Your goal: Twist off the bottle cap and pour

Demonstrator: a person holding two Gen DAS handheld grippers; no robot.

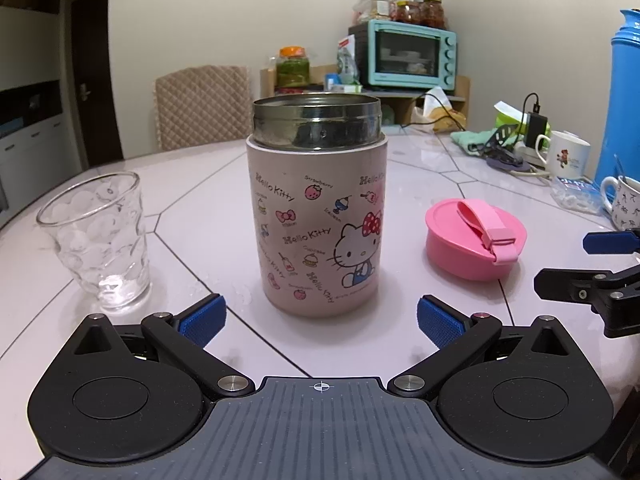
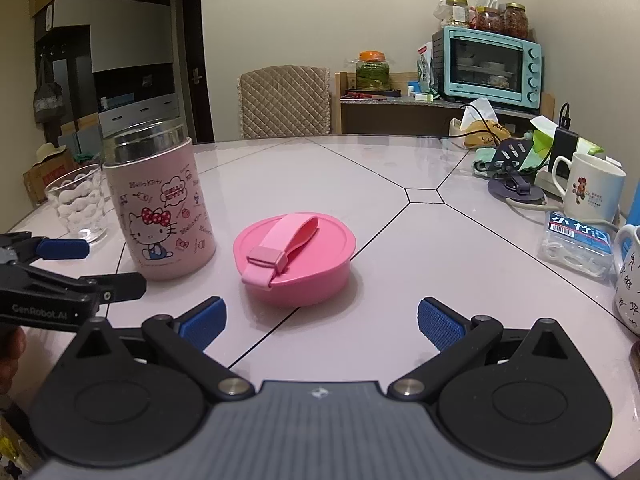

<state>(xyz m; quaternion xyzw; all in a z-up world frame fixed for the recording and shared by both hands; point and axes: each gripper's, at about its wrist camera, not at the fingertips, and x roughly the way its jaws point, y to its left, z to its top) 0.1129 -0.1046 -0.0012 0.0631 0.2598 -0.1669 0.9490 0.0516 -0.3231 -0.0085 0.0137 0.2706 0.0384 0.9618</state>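
On my table (image 1: 208, 216): Hello Kitty bottle (image 1: 318, 216), upright, cap off, steel mouth open, centred just ahead of my L gripper (image 1: 320, 322), whose blue pads are spread wide w/ nothing between them. Pink cap (image 2: 294, 258) lies flat, strap up, just right of the bottle and directly in front of my R gripper (image 2: 322, 324), also spread and empty. Glass (image 1: 98, 238) stands left of the bottle, apart; looks empty, tho the dimpled wall makes that hard to confirm.
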